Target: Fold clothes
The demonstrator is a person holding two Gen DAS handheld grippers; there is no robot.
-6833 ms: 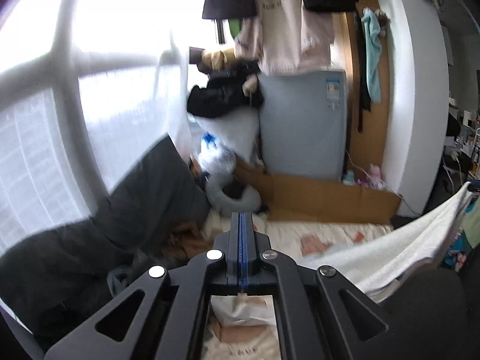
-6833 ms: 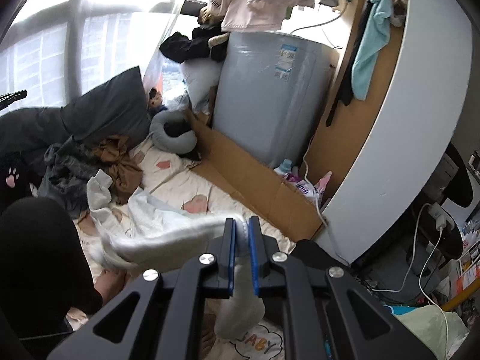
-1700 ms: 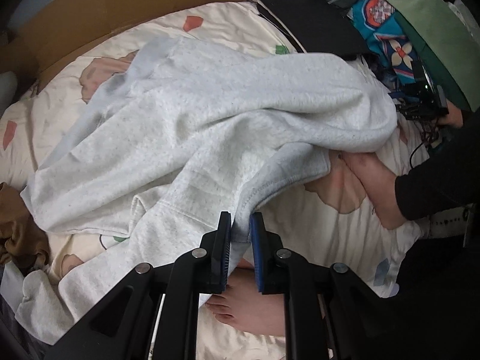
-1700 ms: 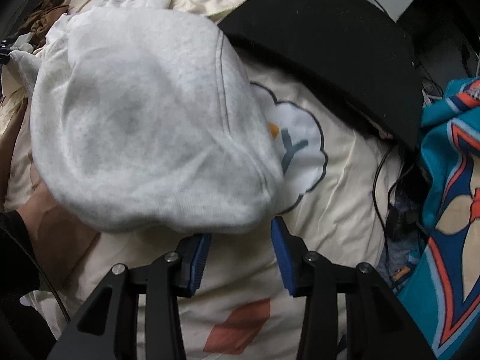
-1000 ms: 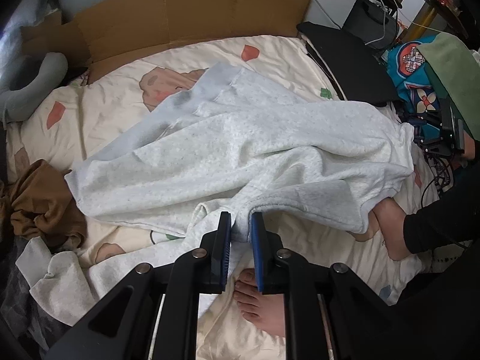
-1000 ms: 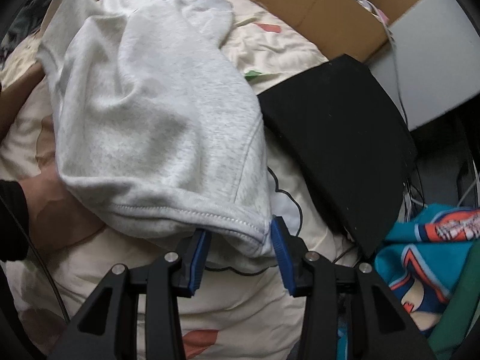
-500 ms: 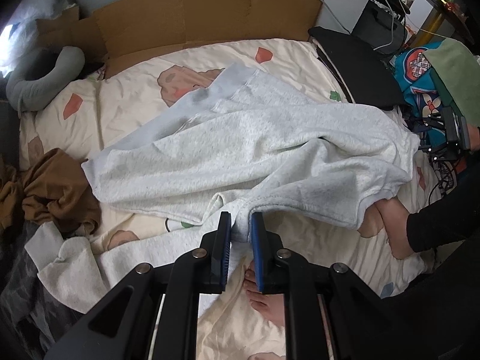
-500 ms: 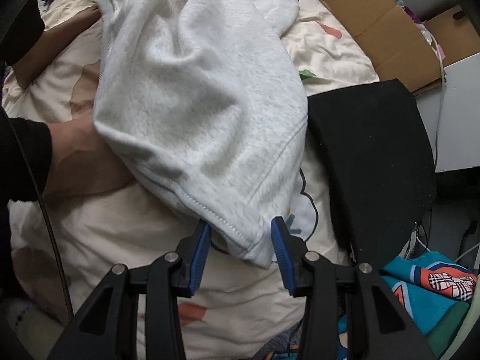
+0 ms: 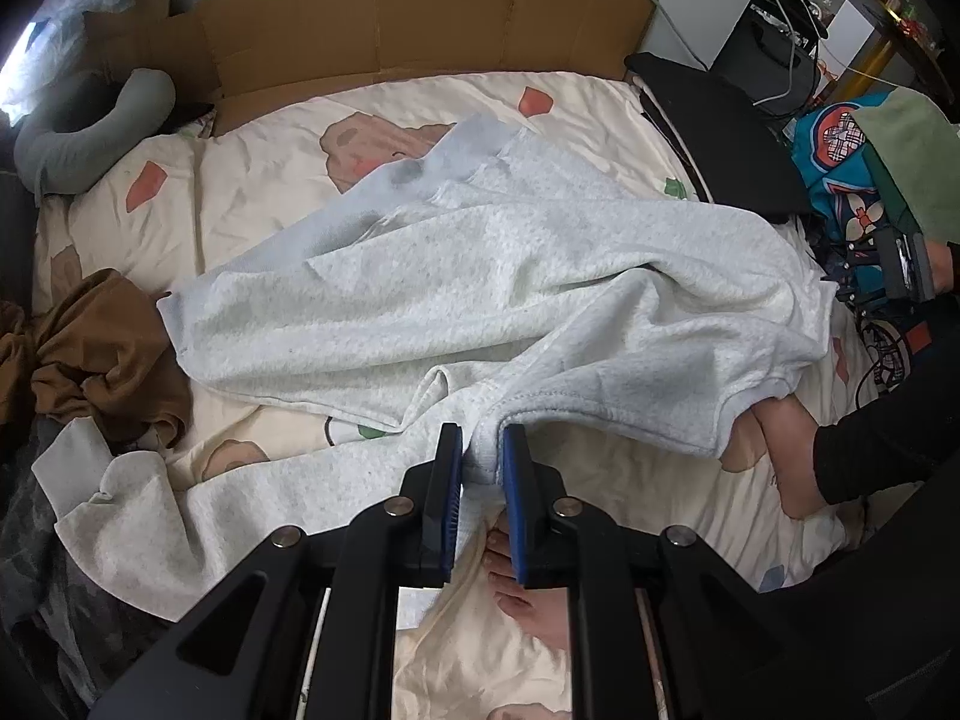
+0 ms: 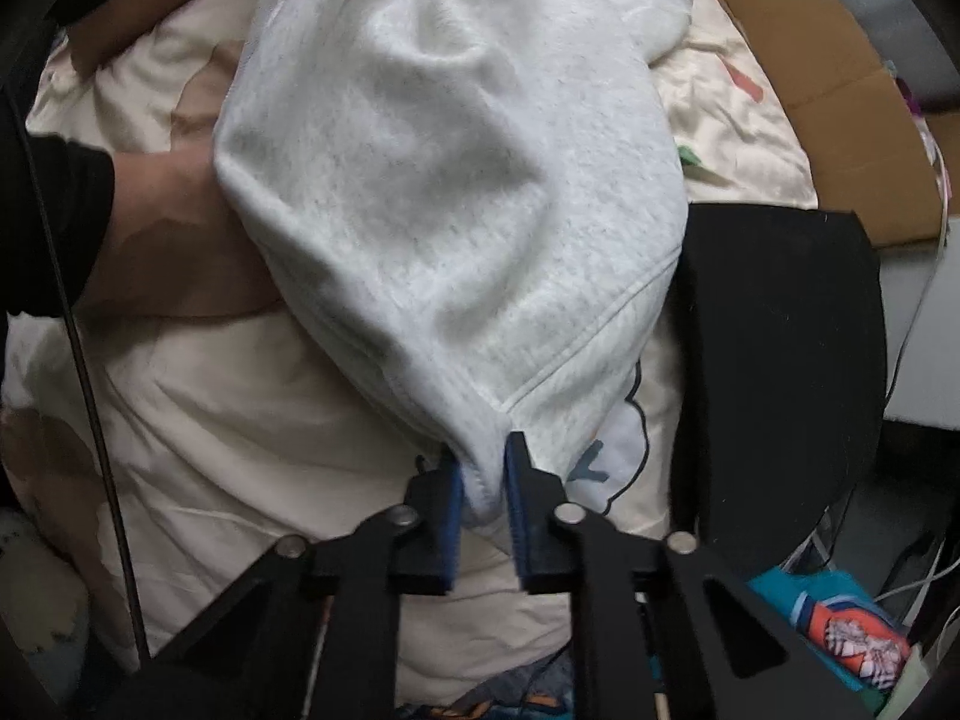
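Bed (image 9: 252, 192): right gripper (image 10: 483, 480) has just closed, pinching sweatshirt (image 10: 444, 192) hem; left gripper (image 9: 483, 456) pinches another edge; lift possible.

Foot (image 9: 774, 420) partly under sweatshirt (image 9: 480, 276)

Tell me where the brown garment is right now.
In the left wrist view, the brown garment lies crumpled at the left edge of the bed, beside the grey sweatshirt and below the grey neck pillow.
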